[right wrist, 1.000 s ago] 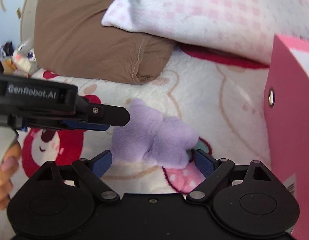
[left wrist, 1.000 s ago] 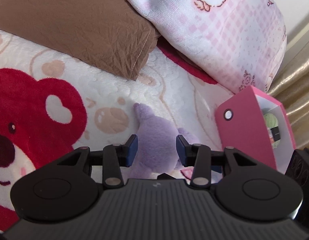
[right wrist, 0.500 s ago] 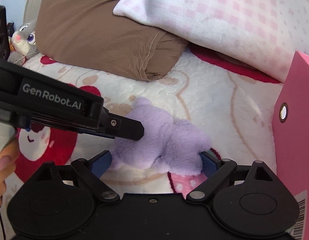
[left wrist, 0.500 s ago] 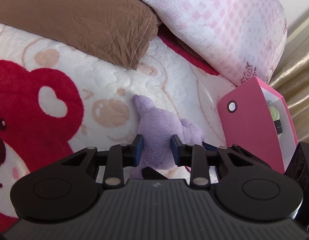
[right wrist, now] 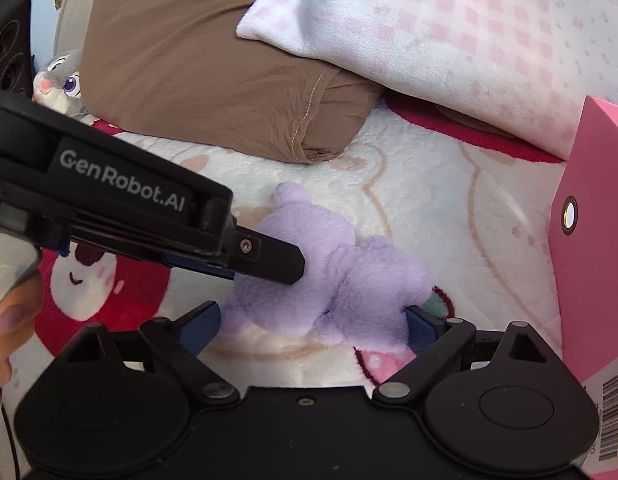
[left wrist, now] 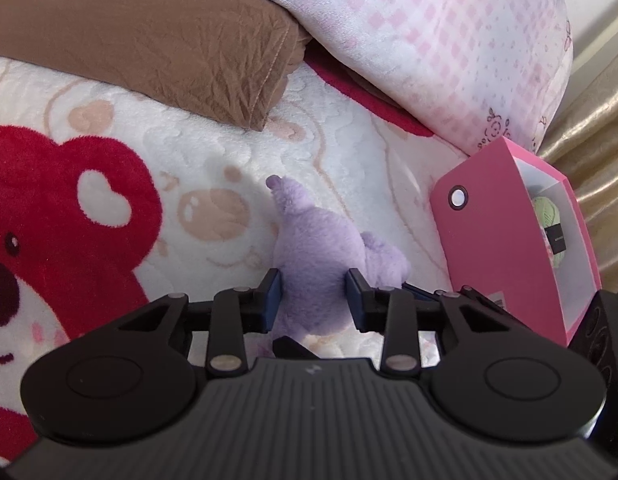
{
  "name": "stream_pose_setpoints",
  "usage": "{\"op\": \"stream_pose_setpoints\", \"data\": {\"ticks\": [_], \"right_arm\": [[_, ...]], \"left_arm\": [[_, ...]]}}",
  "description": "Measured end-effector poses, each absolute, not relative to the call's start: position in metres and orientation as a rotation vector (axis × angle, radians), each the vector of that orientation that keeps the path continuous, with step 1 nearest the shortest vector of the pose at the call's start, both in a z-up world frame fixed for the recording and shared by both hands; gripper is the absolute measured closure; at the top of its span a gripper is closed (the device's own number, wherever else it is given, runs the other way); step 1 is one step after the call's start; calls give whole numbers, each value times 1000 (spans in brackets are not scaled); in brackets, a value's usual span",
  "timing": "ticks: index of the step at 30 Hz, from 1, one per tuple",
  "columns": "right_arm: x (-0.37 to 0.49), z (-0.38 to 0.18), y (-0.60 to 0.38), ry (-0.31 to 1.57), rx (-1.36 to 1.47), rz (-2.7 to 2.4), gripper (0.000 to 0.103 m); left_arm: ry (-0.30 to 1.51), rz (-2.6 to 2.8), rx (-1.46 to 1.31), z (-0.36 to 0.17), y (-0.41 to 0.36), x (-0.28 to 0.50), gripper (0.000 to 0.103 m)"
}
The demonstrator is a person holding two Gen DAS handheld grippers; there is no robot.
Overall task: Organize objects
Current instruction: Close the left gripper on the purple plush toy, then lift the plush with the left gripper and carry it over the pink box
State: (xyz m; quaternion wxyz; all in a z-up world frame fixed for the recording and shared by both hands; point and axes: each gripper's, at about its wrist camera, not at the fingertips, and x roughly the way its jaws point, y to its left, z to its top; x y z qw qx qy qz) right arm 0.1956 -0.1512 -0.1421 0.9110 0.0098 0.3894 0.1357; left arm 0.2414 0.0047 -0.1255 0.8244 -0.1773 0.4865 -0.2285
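Purple plush toy (left wrist: pixel 321 252) pinched between left gripper (left wrist: pixel 314 300) pads.

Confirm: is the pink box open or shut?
Open. The pink box shows its white inside and green yarn through the open side.

lilac plush toy (left wrist: pixel 321 248), pink box (left wrist: pixel 501 240), brown pillow (left wrist: pixel 149 40)

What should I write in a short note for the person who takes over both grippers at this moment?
Left gripper: shut on the purple plush toy, which lies on the bear blanket.
Right gripper: open, fingers on both sides of the same toy.
Pink box: upright to the right of the toy, a green item already inside.
Done: toy gripped.
Left: probably lift the toy and put it in the box.
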Motion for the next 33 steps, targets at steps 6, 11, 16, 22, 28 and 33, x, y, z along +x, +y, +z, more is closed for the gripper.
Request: {"op": "stream_pose_setpoints", "data": {"ticks": [6,11,16,22,28,33], "right_arm": [[175,-116,-156,825,43,313,7],[152,-93,-154,841,28,326,7],[120,-75,-157,839,33,360,6],[96,-60,-156,861,31,408,6],[73,-23,-168,822,6,462,6],[57,13,-178,797,-45,460,6]], "left_arm": [[1063,-485,-352,-99,1,209,70],[1061,-492,-338,-72,1,184,69],[1121,-501,-259,-47,-10,157,69],[1110,-452,-218,-24,-15,122,70],[1062,-489,-253,11,-16,92,69],[1017,-542,-256,44,-25,81,69]]}}
